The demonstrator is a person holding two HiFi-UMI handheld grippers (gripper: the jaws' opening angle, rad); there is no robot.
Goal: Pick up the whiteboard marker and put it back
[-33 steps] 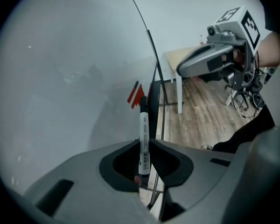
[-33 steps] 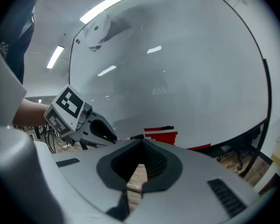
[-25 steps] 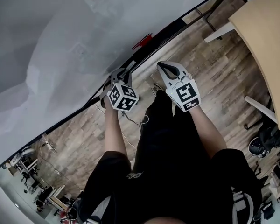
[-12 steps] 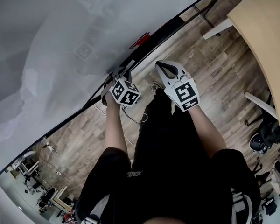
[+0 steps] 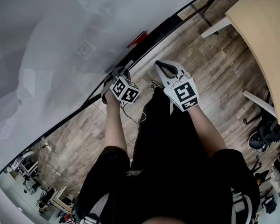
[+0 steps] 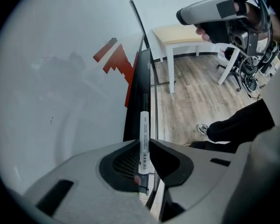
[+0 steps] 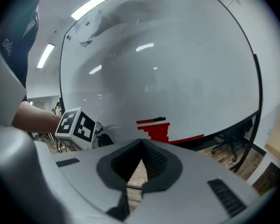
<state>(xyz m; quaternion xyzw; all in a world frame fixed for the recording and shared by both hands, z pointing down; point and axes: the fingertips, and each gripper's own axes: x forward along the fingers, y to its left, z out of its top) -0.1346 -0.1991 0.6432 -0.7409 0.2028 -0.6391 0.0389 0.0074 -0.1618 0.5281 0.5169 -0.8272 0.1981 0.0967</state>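
Observation:
A white whiteboard marker point(image 6: 143, 122) with a black cap is clamped between the jaws of my left gripper point(image 6: 144, 143). It points steeply down along the black tray ledge point(image 6: 139, 85) at the whiteboard's point(image 6: 60, 78) lower edge. In the head view the left gripper point(image 5: 118, 73) hangs just over that ledge point(image 5: 163, 29); the marker itself is hidden there. My right gripper point(image 5: 161, 67) is held beside it over the floor, jaws shut and empty, their tips point(image 7: 141, 142) touching.
A red stepped mark point(image 7: 156, 130) sits low on the board point(image 5: 60, 41). A beige table point(image 5: 263, 36) with white legs stands at the right. The floor point(image 5: 210, 64) is wood. Office chairs point(image 5: 266, 141) and cables lie around my legs.
My left gripper has sunk closer to the tray ledge with the marker still in it and tipped slightly. The right gripper has kept still.

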